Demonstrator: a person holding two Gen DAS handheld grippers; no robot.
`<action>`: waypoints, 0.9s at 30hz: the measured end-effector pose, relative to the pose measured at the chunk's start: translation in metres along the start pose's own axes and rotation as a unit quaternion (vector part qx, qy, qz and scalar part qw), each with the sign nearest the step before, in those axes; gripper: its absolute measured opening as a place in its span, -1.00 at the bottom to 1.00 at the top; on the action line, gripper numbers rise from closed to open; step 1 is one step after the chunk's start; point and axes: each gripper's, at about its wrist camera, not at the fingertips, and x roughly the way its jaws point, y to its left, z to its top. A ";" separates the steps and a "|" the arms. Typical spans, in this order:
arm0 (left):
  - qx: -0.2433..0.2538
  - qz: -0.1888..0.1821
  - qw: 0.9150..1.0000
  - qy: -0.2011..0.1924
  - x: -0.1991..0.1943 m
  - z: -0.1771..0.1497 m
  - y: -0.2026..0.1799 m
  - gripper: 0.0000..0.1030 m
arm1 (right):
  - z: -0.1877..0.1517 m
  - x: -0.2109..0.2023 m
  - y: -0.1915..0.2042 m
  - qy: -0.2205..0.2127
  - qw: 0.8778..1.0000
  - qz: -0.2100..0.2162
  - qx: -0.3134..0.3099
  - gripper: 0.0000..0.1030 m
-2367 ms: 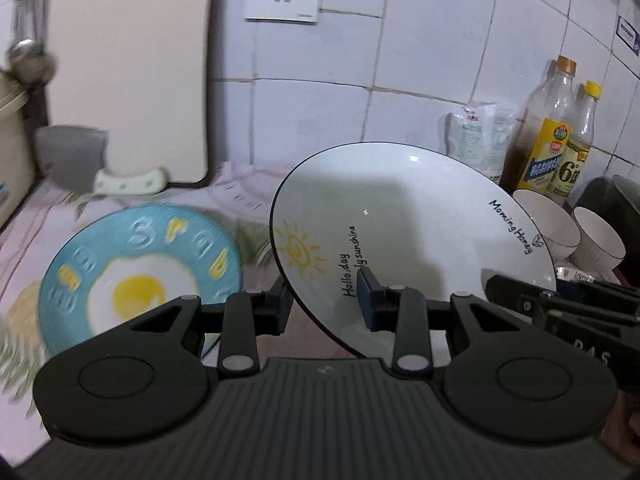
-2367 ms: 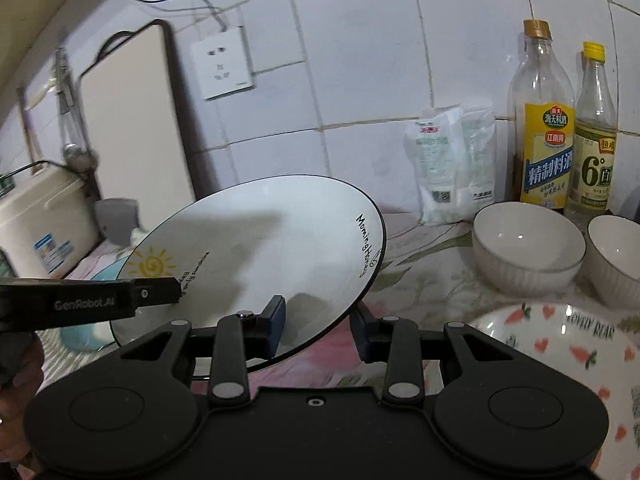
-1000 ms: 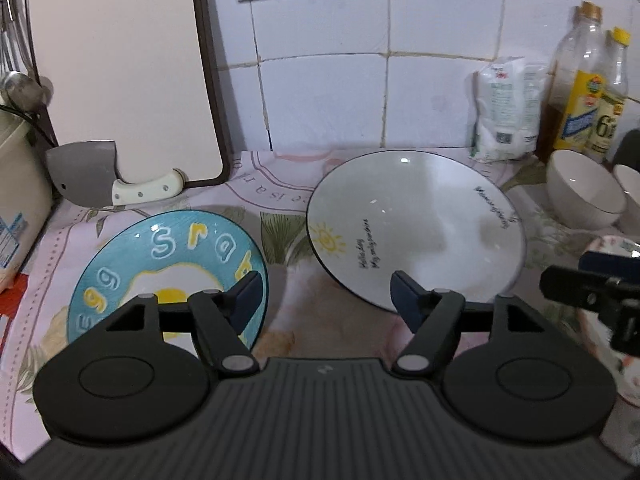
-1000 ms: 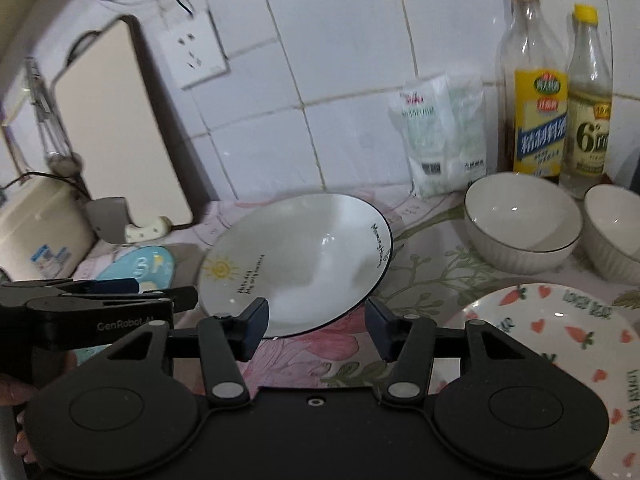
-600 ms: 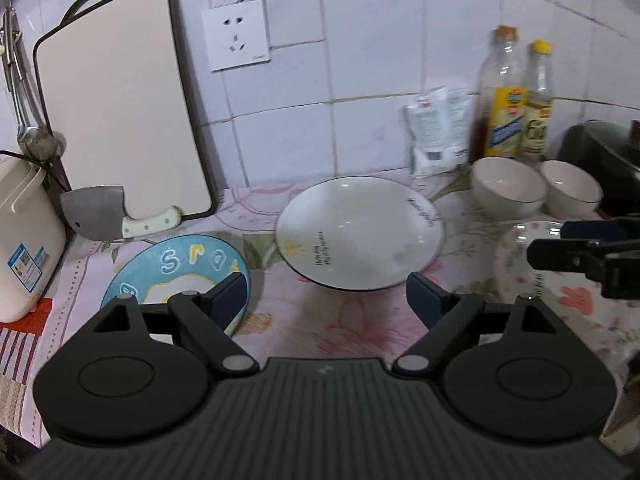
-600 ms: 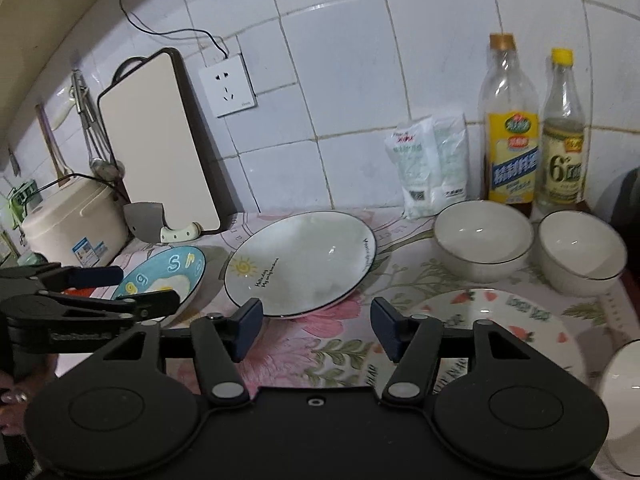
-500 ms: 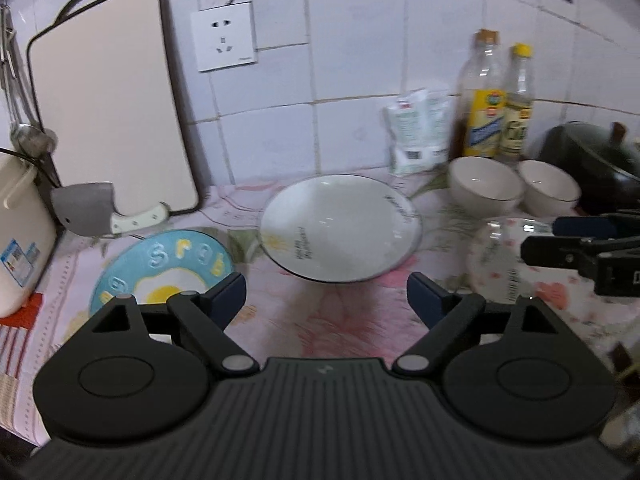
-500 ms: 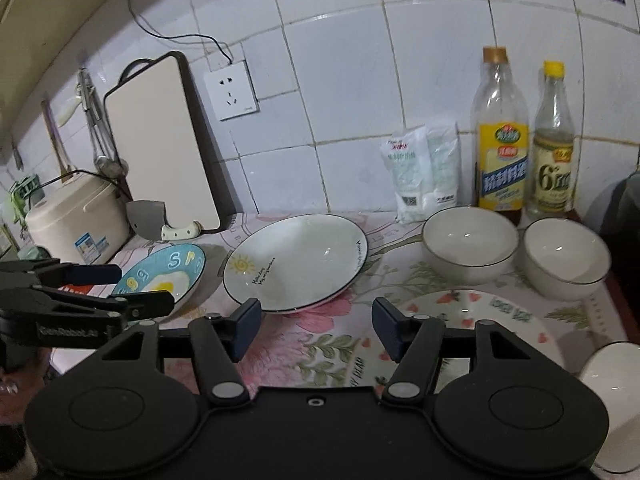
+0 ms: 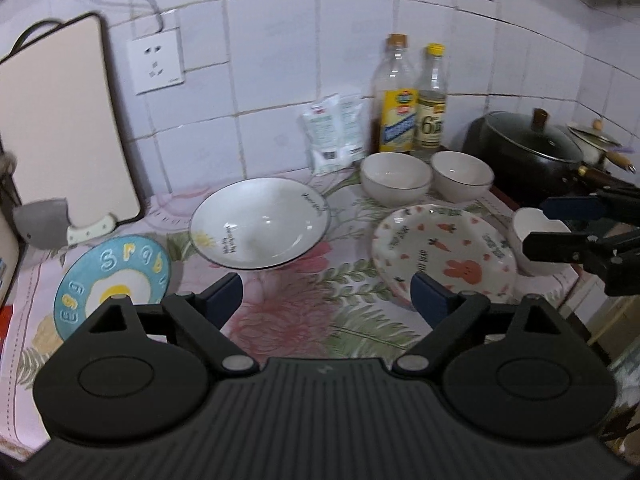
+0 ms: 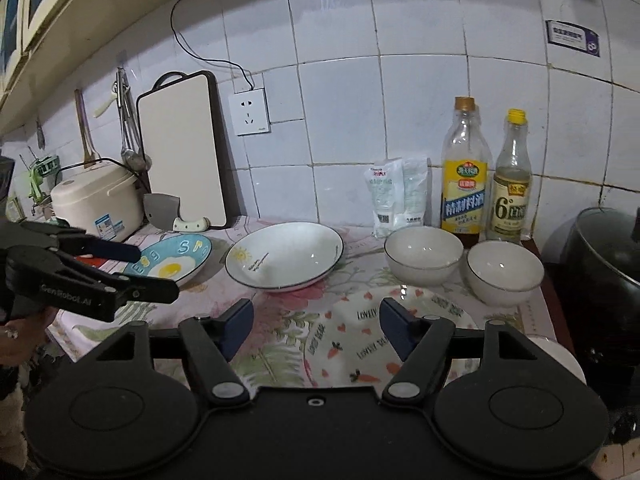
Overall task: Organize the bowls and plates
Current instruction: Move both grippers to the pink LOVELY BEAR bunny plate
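A white sun plate [image 9: 260, 224] lies on the counter's floral cloth between a blue egg plate [image 9: 112, 280] and a carrot-and-rabbit plate [image 9: 440, 256]. It also shows in the right wrist view [image 10: 284, 256]. Two white bowls [image 9: 396, 178] [image 9: 462, 174] stand behind, and a third white bowl [image 9: 534, 240] sits at the right edge. My left gripper [image 9: 326, 294] is open and empty, raised back from the plates. My right gripper [image 10: 316, 326] is open and empty above the carrot plate [image 10: 372, 340].
A cutting board [image 10: 184, 148] and cleaver [image 10: 168, 212] lean at the wall, with a rice cooker [image 10: 96, 204] at left. Two bottles [image 10: 466, 184] [image 10: 512, 188] and a white packet [image 10: 396, 196] stand at the back. A black pot [image 9: 524, 152] sits at right.
Both grippers let go of the sun plate, which now lies flat on the counter. Both opened and drew back and up from the counter.
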 end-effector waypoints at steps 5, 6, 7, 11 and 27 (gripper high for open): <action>0.040 -0.018 0.999 -0.006 0.000 -0.003 -0.030 0.80 | -0.022 -0.016 -0.007 -0.001 1.000 -0.003 0.005 0.48; 0.046 -0.022 0.999 -0.006 0.002 -0.004 -0.036 0.81 | -0.025 -0.017 -0.009 0.000 1.000 -0.005 0.006 0.49; 0.051 -0.027 0.998 -0.005 0.004 -0.004 -0.042 0.81 | -0.030 -0.018 -0.012 0.000 1.000 -0.006 0.009 0.49; 0.060 -0.042 0.997 0.002 0.016 -0.006 -0.060 0.81 | -0.046 -0.019 -0.023 0.005 1.000 -0.014 0.020 0.50; -0.025 -0.051 0.998 0.014 0.100 -0.032 -0.054 0.78 | -0.112 0.041 -0.060 -0.009 0.994 -0.064 0.085 0.50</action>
